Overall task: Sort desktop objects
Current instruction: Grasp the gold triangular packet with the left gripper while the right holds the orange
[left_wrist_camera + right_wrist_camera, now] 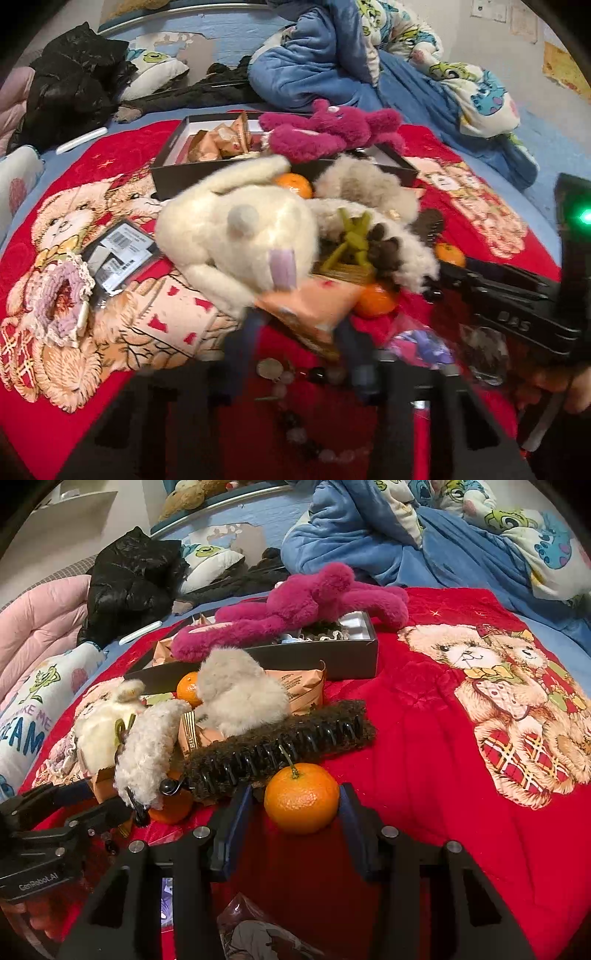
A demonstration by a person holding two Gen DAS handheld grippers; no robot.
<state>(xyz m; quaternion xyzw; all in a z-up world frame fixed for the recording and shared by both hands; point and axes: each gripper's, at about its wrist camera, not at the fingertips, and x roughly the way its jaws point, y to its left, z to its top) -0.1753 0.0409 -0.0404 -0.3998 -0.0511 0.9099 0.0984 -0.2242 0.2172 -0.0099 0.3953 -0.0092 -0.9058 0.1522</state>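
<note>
Right now the right tool tilts down at the red blanket on the bed. It is clenched on a tangerine: the fruit sits on the blanket between the two blue-lined fingers, stem up, with the right-hand pad against its skin and the other pad tight beside it. Just beyond the fingertips lies a dark bristly hair clip, and beyond that a grey fluffy toy rests against an orange packet. Farther ahead stands a black box with a magenta plush draped over it.

Off to this tool's left, the left tool also slopes downward. Its view is blurred, yet both fingers show against the sides of an orange snack packet, so it is grasping that packet at the near edge of the pile. Directly ahead of it a white plush lies on top of the packet. To the right of the fingers is a second tangerine, and a third sits farther off, by the box wall. A bead bracelet lies on the blanket beneath the fingers.

A hand shows beneath the right tool's black body at the lower right of the left wrist view; its fingers are too cropped to read.
</note>
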